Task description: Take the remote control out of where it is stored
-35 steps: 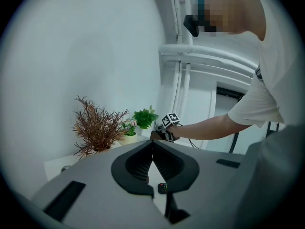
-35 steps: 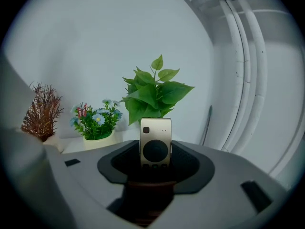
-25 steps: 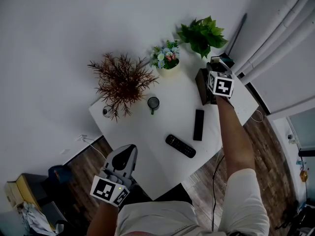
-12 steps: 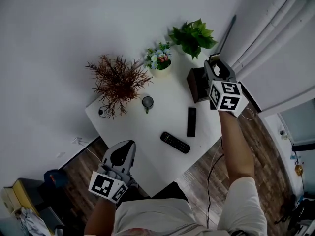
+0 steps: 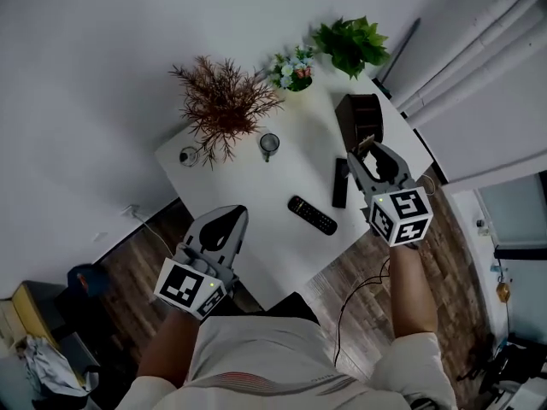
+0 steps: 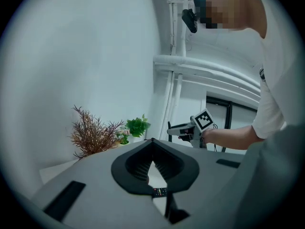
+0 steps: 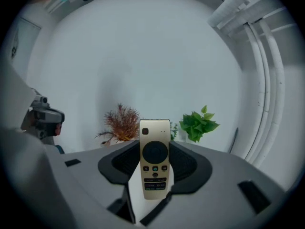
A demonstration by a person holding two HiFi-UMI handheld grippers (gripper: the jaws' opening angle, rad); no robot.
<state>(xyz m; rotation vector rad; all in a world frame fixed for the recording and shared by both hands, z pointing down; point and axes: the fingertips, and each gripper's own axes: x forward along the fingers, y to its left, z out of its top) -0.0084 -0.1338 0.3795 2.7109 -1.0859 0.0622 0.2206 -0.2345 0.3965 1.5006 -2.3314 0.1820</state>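
The right gripper [image 5: 369, 156] is clamped on a gold remote control [image 7: 155, 159], which stands upright between its jaws with the button face toward the right gripper view's camera. In the head view this gripper hangs over the right edge of the white table [image 5: 256, 203], just on the near side of a dark open holder box [image 5: 359, 118] that stands by that edge; the remote is clear of the box. Two black remotes lie flat on the table: one [image 5: 340, 183] just left of the right gripper, the other [image 5: 312, 214] closer to the near edge. The left gripper [image 5: 238, 212] hovers beside the table's near left edge, its jaws closed tip to tip with nothing between them. Along the far edge stand a dried brown plant [image 5: 224, 101], a small pot of flowers [image 5: 293, 69] and a green leafy plant [image 5: 350, 45], with a dark mug [image 5: 269, 143] just in front of the dried plant.
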